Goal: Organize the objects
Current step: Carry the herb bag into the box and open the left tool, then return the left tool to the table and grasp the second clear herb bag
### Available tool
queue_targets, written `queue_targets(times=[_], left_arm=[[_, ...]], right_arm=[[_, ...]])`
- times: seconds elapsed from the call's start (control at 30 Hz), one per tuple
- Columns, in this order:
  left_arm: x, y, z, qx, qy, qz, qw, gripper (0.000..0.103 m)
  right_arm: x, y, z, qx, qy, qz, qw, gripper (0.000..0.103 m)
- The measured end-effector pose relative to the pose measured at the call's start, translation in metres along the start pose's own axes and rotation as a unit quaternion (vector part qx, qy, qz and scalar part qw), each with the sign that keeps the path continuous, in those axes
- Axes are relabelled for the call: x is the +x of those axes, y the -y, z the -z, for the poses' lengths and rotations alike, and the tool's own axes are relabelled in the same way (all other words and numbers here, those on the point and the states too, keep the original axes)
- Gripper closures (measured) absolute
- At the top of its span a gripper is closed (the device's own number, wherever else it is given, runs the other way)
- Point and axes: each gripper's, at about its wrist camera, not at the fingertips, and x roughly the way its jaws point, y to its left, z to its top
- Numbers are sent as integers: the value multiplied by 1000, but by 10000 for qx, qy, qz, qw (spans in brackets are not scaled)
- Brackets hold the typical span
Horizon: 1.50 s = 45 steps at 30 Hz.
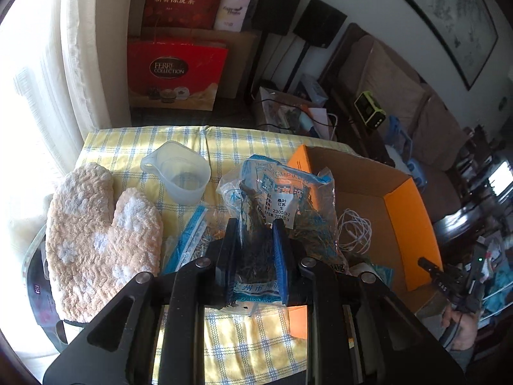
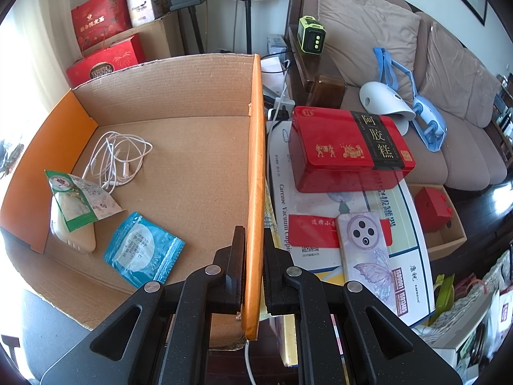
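Note:
My left gripper (image 1: 255, 237) is shut on a clear-and-blue bag of dried herbs (image 1: 282, 189) and holds it up over the checked tablecloth, beside the orange-sided cardboard box (image 1: 407, 211). My right gripper (image 2: 253, 250) is shut on the box's orange side wall (image 2: 255, 166), one finger inside and one outside. In the box lie a white cable (image 2: 118, 157), a green-and-white packet (image 2: 77, 202) and a blue sachet (image 2: 144, 250). The right gripper also shows in the left wrist view (image 1: 449, 282).
On the cloth lie a fluffy beige oven mitt (image 1: 99, 237), a clear plastic measuring cup (image 1: 179, 173) and another blue-edged bag (image 1: 189, 237). Right of the box sit a red tin (image 2: 349, 150) and a phone (image 2: 368, 250). A sofa (image 2: 449, 96) stands behind.

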Motion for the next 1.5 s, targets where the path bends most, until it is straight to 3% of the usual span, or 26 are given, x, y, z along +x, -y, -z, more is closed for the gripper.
queue_targets(times=[0.53, 0.83, 1.17, 1.27, 1.33, 1.5], left_arm=[[49, 124, 3, 638, -443, 691, 9946, 84], [99, 188, 6, 784, -797, 810, 9904, 84], [132, 213, 14, 656, -1027, 830, 9891, 82], [137, 214, 14, 558, -1089, 891, 9885, 72], [134, 213, 15, 548, -1066, 921, 9885, 58], [116, 207, 16, 731, -874, 788, 9904, 57]], right_arm=[[-1, 1, -1, 7, 2, -45, 10000, 94], [-2, 1, 0, 13, 7, -86, 10000, 94], [-2, 2, 1, 12, 14, -167, 9999, 93], [-3, 2, 1, 8, 14, -166, 9999, 93], [-3, 2, 1, 14, 14, -169, 9999, 93], [-3, 2, 1, 13, 16, -164, 9999, 93]])
